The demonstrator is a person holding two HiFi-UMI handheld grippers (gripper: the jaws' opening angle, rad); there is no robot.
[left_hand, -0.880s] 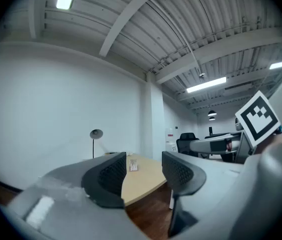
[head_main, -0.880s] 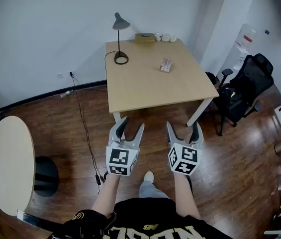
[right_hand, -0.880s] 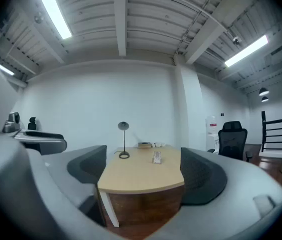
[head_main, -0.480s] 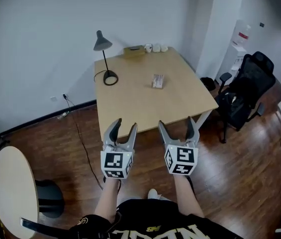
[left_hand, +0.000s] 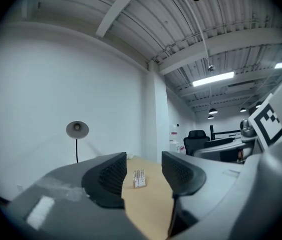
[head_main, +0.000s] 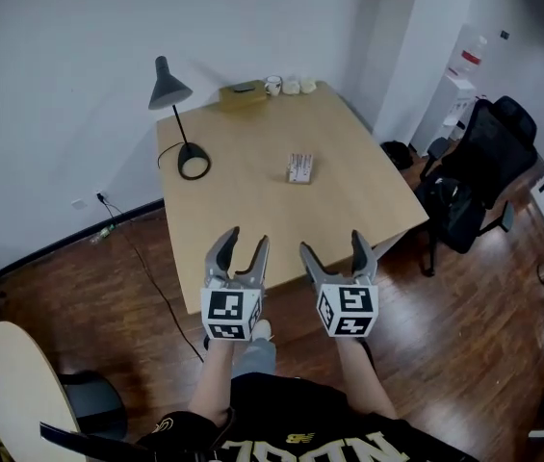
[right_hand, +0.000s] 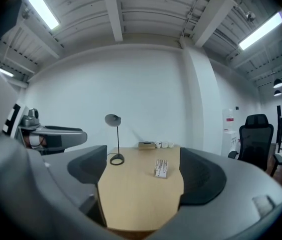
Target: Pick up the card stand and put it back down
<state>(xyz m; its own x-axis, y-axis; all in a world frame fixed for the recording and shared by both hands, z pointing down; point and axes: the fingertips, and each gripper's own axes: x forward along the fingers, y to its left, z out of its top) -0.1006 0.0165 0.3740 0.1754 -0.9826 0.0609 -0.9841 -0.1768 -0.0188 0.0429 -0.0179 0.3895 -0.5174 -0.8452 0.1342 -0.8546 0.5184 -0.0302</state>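
The card stand [head_main: 299, 168] is a small clear holder with white cards, standing near the middle of the wooden table [head_main: 252, 210]. It also shows far off between the jaws in the left gripper view [left_hand: 139, 178] and the right gripper view [right_hand: 161, 168]. My left gripper [head_main: 238, 250] hovers at the table's near edge, jaws narrowly apart with nothing between them. My right gripper [head_main: 332, 250] is beside it, jaws wide open and empty. Both are well short of the stand.
A black desk lamp [head_main: 180, 123] stands at the table's far left. A tan box [head_main: 242, 93] and small white cups [head_main: 291, 86] line the far edge. A black office chair [head_main: 474, 176] is on the right, a round table [head_main: 16, 402] at the lower left.
The view has advanced toward the table; the table and card stand now sit closer and lower in the head view. Both grippers have reached the near edge, side by side as before.
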